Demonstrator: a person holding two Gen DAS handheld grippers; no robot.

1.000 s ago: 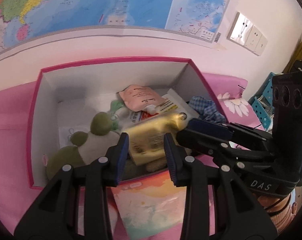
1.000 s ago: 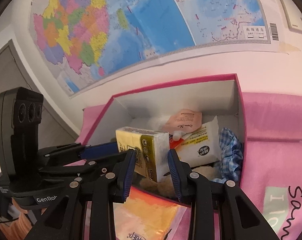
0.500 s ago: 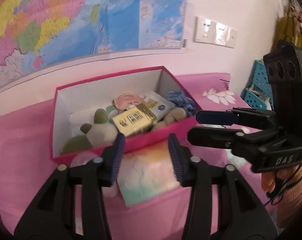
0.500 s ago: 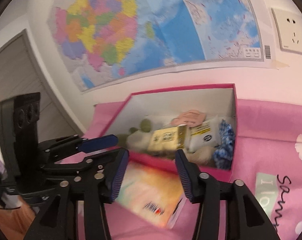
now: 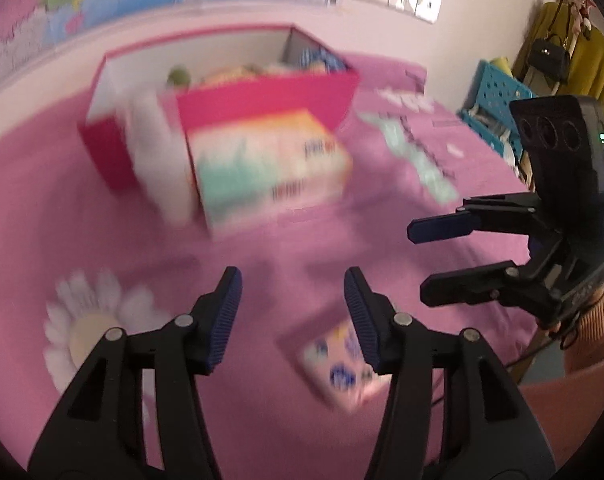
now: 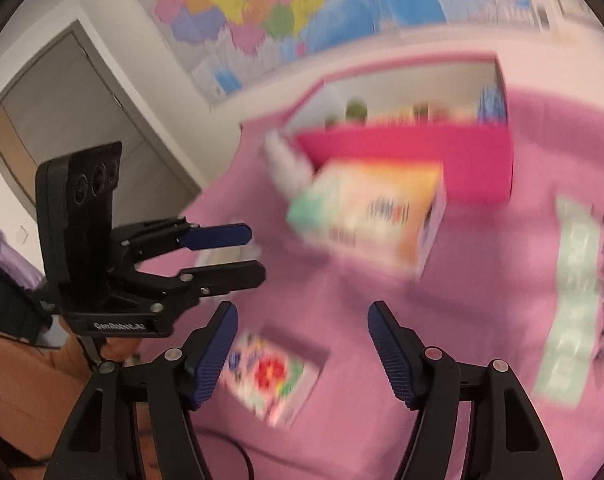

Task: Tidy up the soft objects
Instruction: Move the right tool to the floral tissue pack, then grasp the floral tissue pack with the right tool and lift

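**A:** Which piece is likely next?

**B:** I'd say the small flat soft packet with a pale, flower-printed wrapper (image 6: pixel 271 376), lying alone on the pink cloth-covered surface (image 6: pixel 342 312), well apart from the pink cardboard box with white inner walls (image 6: pixel 406 162). The print is too blurred to read.

**A:** Where does it lie from the tools?

**B:** It is the thing nearest both. In the right wrist view it sits low between the fingers of the right black two-finger gripper with blue ribbed pads (image 6: pixel 299 352), closer to its left pad, with its long axis running slantwise across the gap. In the left wrist view the same packet (image 5: pixel 342 368) lies just under the right-hand finger of the left black two-finger gripper with blue ribbed pads (image 5: pixel 291 314), off its centre line.

**A:** And the jaws?

**B:** Both sets are opening, with nothing between the pads. The right gripper spreads wider.

**A:** So which hand takes it?

**B:** My judgement: the right one, since the packet already falls inside its gap. It would need turning so the pads meet the packet's short sides.

**A:** What else is out?

**B:** A large pastel-wrapped rectangular pack (image 6: pixel 366 220) leans against the box front with a white soft bundle (image 6: pixel 285 164) beside it. The box already holds several items.
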